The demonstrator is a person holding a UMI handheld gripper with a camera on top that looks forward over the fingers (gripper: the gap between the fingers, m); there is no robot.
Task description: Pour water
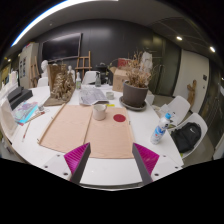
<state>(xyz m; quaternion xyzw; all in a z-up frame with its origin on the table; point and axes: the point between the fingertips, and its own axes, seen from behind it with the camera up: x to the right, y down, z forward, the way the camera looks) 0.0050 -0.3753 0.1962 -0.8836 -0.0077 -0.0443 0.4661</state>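
Gripper (112,160) released, holding nothing; plastic water bottle (160,130) near the worktop (110,172) right edge, judged light, crushable, slippery — best gripped mid-body, cup (99,112) beyond.

Matt brown board (90,128) on smooth white table (110,170); clear plastic bottle (160,127).

Your white worktop (110,170) carries a tan mat (90,130). On the mat: small cup (99,112), red lid (119,118). Beyond the mat: potted plant (134,92). Right of the mat: water bottle (160,127).
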